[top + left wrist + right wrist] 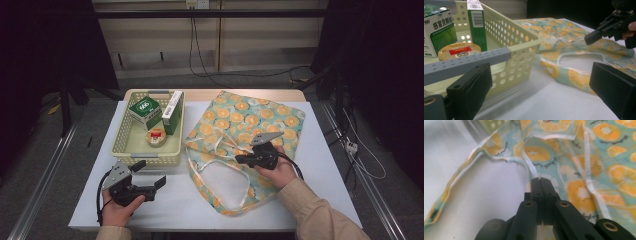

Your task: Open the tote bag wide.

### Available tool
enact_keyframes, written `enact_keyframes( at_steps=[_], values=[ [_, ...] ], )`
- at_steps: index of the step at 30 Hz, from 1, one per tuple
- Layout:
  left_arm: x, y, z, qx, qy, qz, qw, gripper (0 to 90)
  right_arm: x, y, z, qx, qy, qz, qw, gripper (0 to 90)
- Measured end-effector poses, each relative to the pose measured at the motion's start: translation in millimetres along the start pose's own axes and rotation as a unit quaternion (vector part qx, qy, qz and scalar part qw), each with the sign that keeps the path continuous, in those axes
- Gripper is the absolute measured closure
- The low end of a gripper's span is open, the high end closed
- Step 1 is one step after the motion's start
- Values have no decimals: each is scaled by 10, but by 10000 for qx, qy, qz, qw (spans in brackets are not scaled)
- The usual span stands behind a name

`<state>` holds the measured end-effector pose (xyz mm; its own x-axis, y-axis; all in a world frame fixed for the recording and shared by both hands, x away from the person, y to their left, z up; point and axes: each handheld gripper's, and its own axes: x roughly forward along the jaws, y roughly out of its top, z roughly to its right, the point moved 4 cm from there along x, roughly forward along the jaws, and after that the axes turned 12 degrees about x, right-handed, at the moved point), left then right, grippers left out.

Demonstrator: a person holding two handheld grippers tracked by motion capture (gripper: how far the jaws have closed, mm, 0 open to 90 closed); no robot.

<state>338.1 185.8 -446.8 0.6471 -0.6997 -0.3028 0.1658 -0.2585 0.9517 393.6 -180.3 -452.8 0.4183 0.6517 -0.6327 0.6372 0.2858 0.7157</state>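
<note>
So right now my right gripper is clamped fully together on the white edge strip of the orange-print cloth bag, right at the rim of its opening. In the right gripper view you can see the thin white binding running straight into the closed jaws. The bag is lying flat on the white table, just beside the yellow basket, mouth facing me, with the pale lining showing inside. My left gripper is wide open with nothing in it, hovering low over the table in front of the basket, near the bag's left edge. The basket has two green-and-white boxes and a small round tin in it, so I'm guessing they go in the bag. Biggest worry: I've only got a skinny pinch of trim, so if I lift fast it could slide out of the jaws and the mouth flops shut. I also can't tell if I've caught one layer or both; if it's both, lifting won't open anything. And dragging the bag sideways could shove the basket, since the fabric sits right up against it.
</note>
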Motion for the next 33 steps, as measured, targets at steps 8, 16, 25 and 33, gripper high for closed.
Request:
enact_keyframes(
  at_steps=[8, 16, 25, 33],
  values=[
    [-7, -7, 24, 25, -52, -16, 10000, 45, -132, 208, 210, 230, -81, 213, 9995, 900],
    [0, -9, 37, 72, -74, -23, 9999, 46, -151, 293, 496, 562, -210, 322, 9977, 900],
    [3, -12, 39, 67, -75, -22, 9999, 48, 17, 157, 770, 793, -410, 162, 9959, 900],
    [4, -23, 38, 71, -90, -51, 9999, 48, 180, 73, 830, 634, -585, -7, 9963, 900]
  ],
)
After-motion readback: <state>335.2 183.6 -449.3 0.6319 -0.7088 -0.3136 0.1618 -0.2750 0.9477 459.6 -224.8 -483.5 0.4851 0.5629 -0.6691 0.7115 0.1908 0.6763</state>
